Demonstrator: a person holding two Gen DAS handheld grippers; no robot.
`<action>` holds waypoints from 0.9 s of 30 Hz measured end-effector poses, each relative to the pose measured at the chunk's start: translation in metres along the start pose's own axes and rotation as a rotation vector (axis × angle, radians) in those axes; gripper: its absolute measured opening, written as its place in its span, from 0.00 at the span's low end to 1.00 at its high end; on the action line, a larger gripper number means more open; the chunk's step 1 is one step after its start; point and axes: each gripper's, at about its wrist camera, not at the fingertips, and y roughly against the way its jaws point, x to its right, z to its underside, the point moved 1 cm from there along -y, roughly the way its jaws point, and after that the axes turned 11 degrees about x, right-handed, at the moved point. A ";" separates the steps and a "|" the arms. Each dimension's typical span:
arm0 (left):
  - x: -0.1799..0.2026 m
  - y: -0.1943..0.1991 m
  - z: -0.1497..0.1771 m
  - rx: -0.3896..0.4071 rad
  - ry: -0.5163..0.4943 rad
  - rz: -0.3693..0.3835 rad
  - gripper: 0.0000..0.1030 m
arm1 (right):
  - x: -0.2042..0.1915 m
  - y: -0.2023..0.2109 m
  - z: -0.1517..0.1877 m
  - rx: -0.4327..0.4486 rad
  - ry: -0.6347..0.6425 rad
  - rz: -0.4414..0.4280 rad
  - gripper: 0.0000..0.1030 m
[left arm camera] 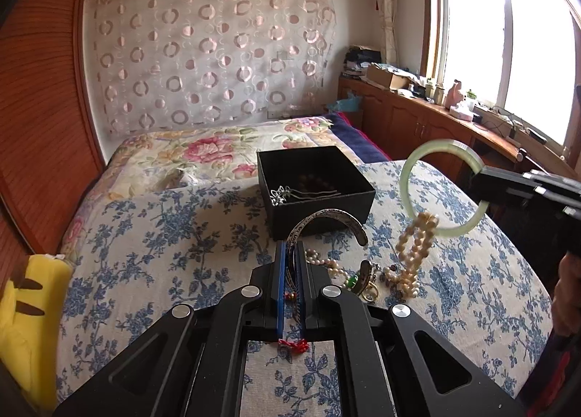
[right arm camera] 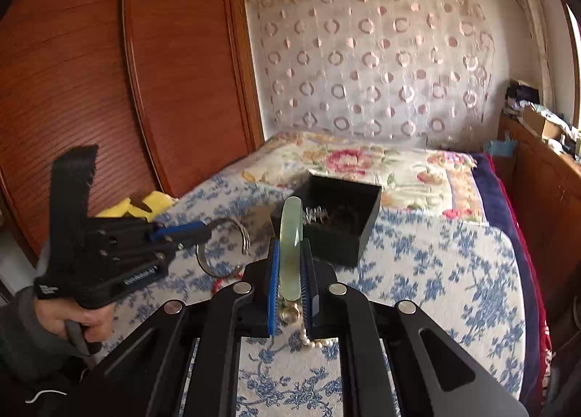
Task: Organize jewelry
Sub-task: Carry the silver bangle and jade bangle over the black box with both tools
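- The left gripper point(left arm camera: 289, 253) is pinched on a silver cuff point(left arm camera: 328, 222), holding it just above the bed point(left arm camera: 145, 235), near the black box point(left arm camera: 316, 195).
- The right gripper point(right arm camera: 290, 260) is clamped on a pale green bangle point(right arm camera: 291, 231), lifted clear of the bed; a pearl strand point(left arm camera: 414, 246) hangs through the bangle and trails down to the jewelry heap point(left arm camera: 366, 279).
- Risk: the pearls are snagged on the bangle, so carrying it to the box could drag the strand and pull the heap with it, or the strand could slip off mid-air.
- Risk: the bangle is smooth and gripped at one edge only; the hanging weight could twist it out of the pads.
- Risk: the cuff is thin and open-ended, so it could pivot in the grip; a red cord point(left arm camera: 292, 344) dangles beneath it.
- The bangle looks glassy and translucent, the cuff engraved and grey, the pearls cream.
- The box already holds a hairpin point(left arm camera: 287, 193) and dark beads point(left arm camera: 312, 181).
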 end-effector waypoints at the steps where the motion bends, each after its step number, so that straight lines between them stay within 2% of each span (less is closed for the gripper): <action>1: -0.001 0.000 -0.001 0.002 0.000 -0.001 0.04 | -0.001 0.003 -0.004 0.010 -0.006 -0.013 0.12; 8: -0.005 0.003 -0.004 0.010 0.004 -0.013 0.04 | -0.005 0.012 -0.014 0.030 -0.063 -0.103 0.12; 19: -0.007 0.001 -0.005 0.010 0.006 -0.020 0.04 | 0.000 0.006 -0.011 0.018 -0.042 -0.061 0.12; 27: -0.008 -0.008 -0.015 0.023 0.001 -0.011 0.04 | 0.013 -0.019 -0.007 -0.012 -0.045 -0.046 0.12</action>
